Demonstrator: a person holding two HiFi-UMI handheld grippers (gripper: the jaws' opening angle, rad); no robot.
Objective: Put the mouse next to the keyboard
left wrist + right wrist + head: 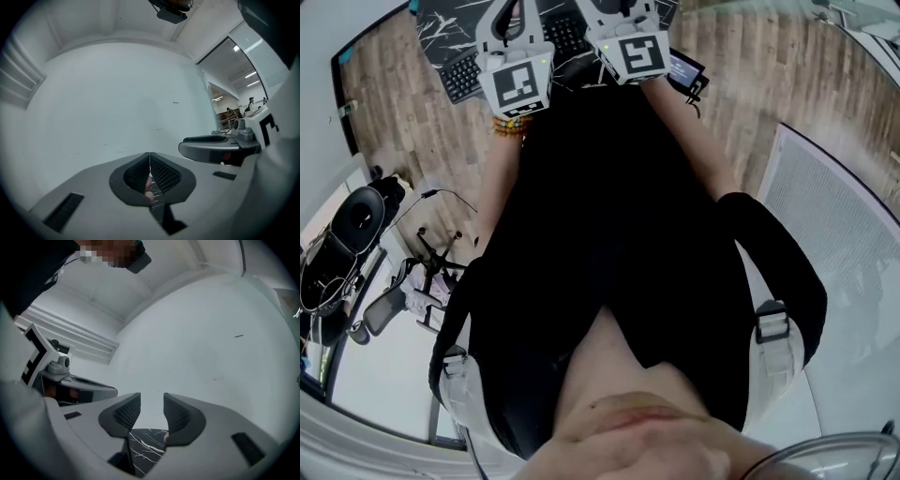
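Currently no work on the desk, by the look of it; both tools up and aimed at the white wall (117, 93), not at anything to pick.

Far left in the head view: keyboard (467, 77) on the black marbled desk mat (441, 28), partly hidden behind the marker cubes.

Next, left gripper (150, 155): clenched fully, pads edge to edge, nothing caught between them. Tilted up and away from the mat, so probably just parked; no job for it in a one-object move.

Then right gripper (152, 401): released, with a clear gap between the pads and only wall showing through it. A strip of mat shows below the jaws, so hovering over the desk, close beside the left tool, cubes almost side by side. Reads as either ready to go down for a grab or already let go; no telling which from here.

Right edge of the mat: small dark item (684, 67) with a bluish face and a cable-like tail. Too small to call; could be the mouse, could be something else.

Mouse otherwise not found in any view, likely hidden under the tools or out of frame. Placement next to keyboard unconfirmed.
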